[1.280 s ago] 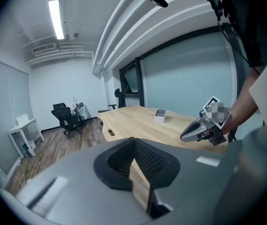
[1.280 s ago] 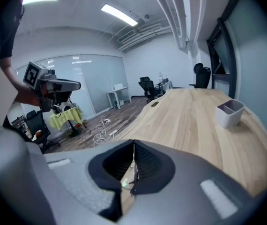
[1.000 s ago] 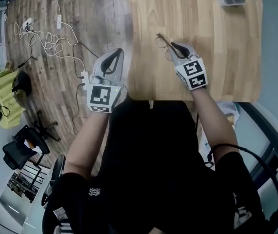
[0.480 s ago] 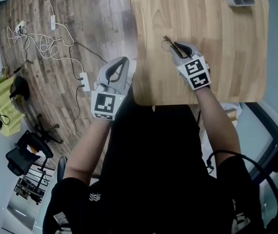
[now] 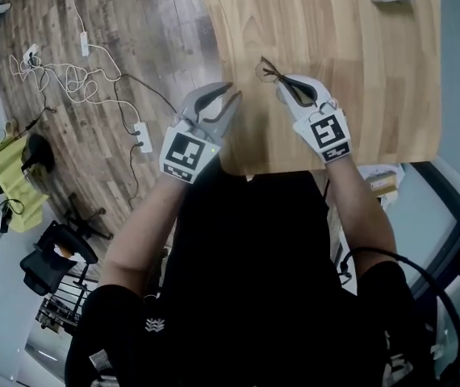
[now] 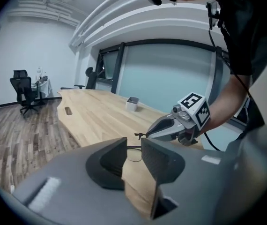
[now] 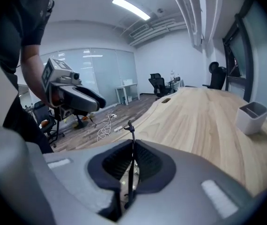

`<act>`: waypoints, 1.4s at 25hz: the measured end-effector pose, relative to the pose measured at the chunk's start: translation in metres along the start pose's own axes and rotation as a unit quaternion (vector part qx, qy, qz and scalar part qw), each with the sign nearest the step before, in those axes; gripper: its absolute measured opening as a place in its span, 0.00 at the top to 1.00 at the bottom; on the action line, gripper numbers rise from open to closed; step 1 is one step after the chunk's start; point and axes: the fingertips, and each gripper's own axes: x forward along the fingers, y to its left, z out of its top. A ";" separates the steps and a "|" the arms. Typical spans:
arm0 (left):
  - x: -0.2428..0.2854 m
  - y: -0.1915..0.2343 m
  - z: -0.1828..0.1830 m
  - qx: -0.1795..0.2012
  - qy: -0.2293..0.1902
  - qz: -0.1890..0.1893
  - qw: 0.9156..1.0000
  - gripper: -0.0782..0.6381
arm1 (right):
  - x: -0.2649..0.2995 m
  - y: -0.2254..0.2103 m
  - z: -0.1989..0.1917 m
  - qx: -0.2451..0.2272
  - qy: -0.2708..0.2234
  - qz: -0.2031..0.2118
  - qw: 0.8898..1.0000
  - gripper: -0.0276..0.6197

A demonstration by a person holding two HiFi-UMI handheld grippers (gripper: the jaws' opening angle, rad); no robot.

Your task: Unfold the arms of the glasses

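So the left tool [image 5: 232, 92] had swung in over the worktop [image 5: 359, 71] edge toward the glasses [image 5: 267, 71], jaws opening with nothing in them. The right tool [image 5: 283, 85] was closing tight on the glasses, near the worktop's front edge. Next, I guess: left pinches an arm and swings it out.

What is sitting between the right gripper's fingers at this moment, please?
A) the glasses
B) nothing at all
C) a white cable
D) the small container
A: in the right gripper view a thin dark arm of the glasses stands upright between the fingers of the right gripper, which are closing on it.
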 end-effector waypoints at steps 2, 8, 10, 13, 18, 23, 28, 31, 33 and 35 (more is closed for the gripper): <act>0.016 -0.009 -0.002 -0.007 0.002 -0.023 1.000 0.64 | -0.009 0.003 0.005 -0.008 -0.027 0.002 1.000 0.93; 0.052 -0.040 0.008 -0.026 -0.005 -0.090 0.996 0.58 | -0.031 0.006 0.014 -0.025 -0.094 0.013 0.995 0.93; 0.059 -0.057 0.012 -0.031 -0.012 -0.119 0.992 0.58 | -0.037 0.008 0.011 -0.039 -0.098 0.016 0.994 0.93; 0.065 -0.078 0.014 -0.044 -0.015 -0.158 0.986 0.57 | -0.041 0.011 0.002 -0.067 -0.085 0.018 0.994 0.93; 0.064 -0.105 0.027 -0.036 -0.021 -0.197 0.980 0.57 | -0.050 0.011 -0.002 -0.073 -0.089 0.015 0.993 0.93; 0.062 -0.126 0.031 -0.017 -0.013 -0.211 0.977 0.59 | -0.060 0.012 -0.025 -0.083 -0.049 -0.009 0.995 0.85; 0.058 -0.155 0.036 0.003 -0.006 -0.237 0.972 0.60 | -0.077 0.015 -0.051 -0.041 -0.025 -0.032 0.998 0.79; 0.058 -0.171 0.038 0.016 -0.003 -0.248 0.969 0.60 | -0.081 0.017 -0.065 -0.026 -0.016 -0.036 0.999 0.78; 0.059 -0.181 0.040 0.019 -0.003 -0.255 0.967 0.60 | -0.082 0.017 -0.072 -0.024 -0.009 -0.038 0.999 0.78; 0.059 -0.190 0.041 0.019 -0.003 -0.264 0.964 0.60 | -0.082 0.017 -0.075 -0.021 -0.004 -0.042 0.999 0.78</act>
